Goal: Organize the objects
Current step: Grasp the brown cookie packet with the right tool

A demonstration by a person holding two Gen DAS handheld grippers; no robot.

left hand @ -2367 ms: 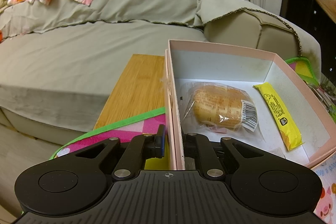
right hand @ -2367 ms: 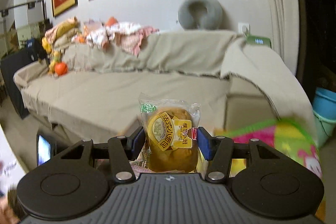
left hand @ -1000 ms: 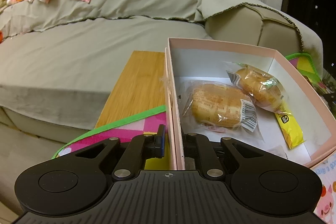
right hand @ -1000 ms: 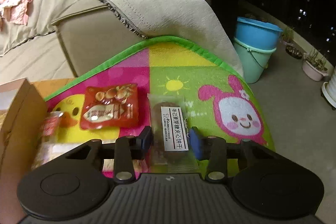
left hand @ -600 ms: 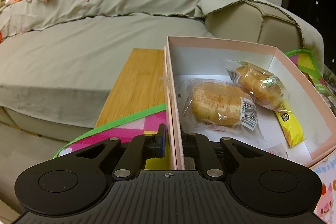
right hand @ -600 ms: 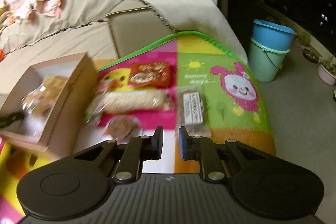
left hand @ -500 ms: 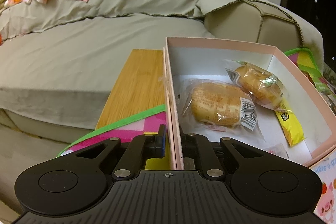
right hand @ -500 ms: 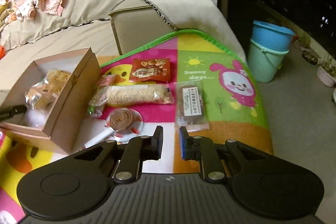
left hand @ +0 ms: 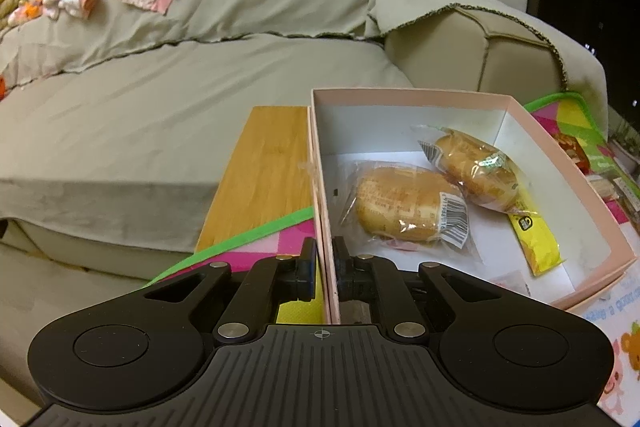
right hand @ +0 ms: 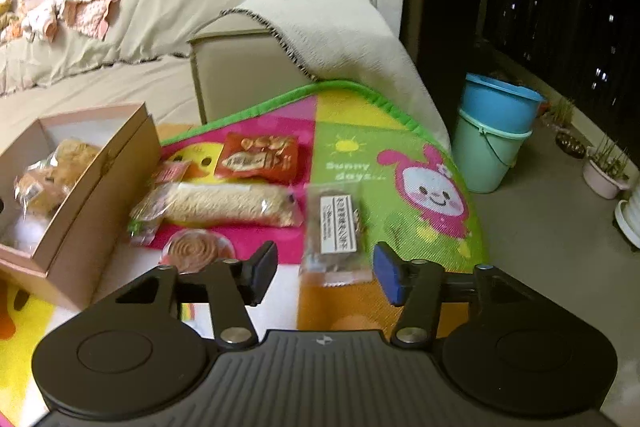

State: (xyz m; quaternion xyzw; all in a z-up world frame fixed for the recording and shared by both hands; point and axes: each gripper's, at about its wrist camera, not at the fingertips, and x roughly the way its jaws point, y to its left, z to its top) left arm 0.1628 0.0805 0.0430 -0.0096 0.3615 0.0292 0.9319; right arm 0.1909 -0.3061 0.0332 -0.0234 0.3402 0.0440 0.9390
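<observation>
My left gripper (left hand: pixel 325 269) is shut on the near-left wall of a pink cardboard box (left hand: pixel 472 95). The box holds two wrapped buns (left hand: pixel 408 205) (left hand: pixel 476 167) and a yellow snack bar (left hand: pixel 536 239). My right gripper (right hand: pixel 325 275) is open and empty above the colourful play mat (right hand: pixel 400 147). A clear-wrapped brown cake with a white label (right hand: pixel 336 227) lies just ahead, between its fingers' line. The box also shows in the right wrist view (right hand: pixel 100 167), at the left.
On the mat lie a red snack bag (right hand: pixel 258 157), a long pack of noodles (right hand: pixel 224 205), a round spiral snack (right hand: pixel 196 249) and a small pink packet (right hand: pixel 172 173). A beige sofa (left hand: pixel 160 87) stands behind. Stacked buckets (right hand: pixel 496 135) and plant pots (right hand: pixel 604 171) stand at the right.
My right gripper dropped a wrapped bun into the box, moved over the mat shut, then opened wide near the labelled cake. My left gripper kept its hold on the box wall.
</observation>
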